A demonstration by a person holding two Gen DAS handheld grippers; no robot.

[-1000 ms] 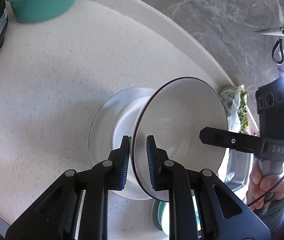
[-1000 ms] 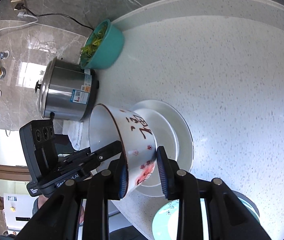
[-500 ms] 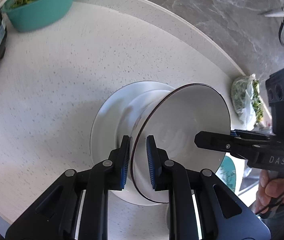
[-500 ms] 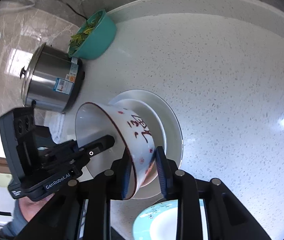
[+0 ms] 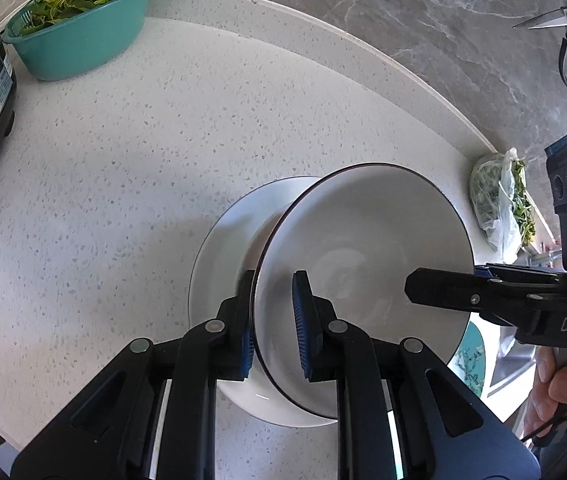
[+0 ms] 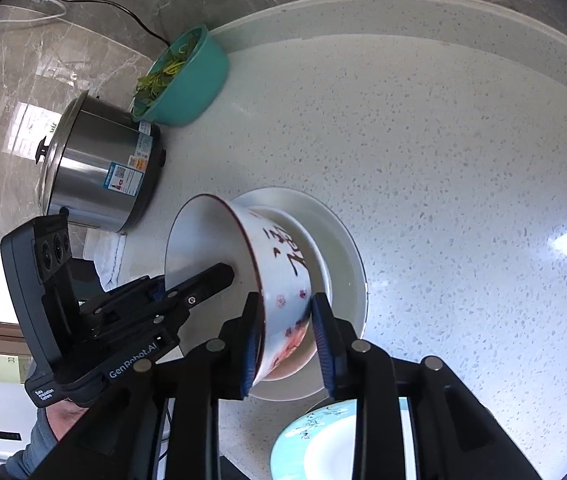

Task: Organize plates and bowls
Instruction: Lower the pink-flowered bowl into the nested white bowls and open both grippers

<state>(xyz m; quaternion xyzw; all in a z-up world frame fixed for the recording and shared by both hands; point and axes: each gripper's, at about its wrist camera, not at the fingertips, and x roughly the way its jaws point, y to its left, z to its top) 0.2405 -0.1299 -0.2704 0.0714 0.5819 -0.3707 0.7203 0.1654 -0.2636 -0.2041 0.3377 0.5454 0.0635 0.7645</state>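
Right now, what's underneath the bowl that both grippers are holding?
A white plate on the speckled counter lies under the tilted bowl. The bowl's foot sits over the plate's centre; actual contact is hidden. The left gripper and right gripper straddle its rim.

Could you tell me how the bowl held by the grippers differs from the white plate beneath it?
The bowl is deep, while the white plate is shallow and wide. The bowl carries dark brush characters and red flowers outside plus a dark rim line; the plate looks plain. The bowl sits tilted, its rim between the fingers of the left gripper and the right gripper; the plate lies flat on the counter. Both are white and glossy.
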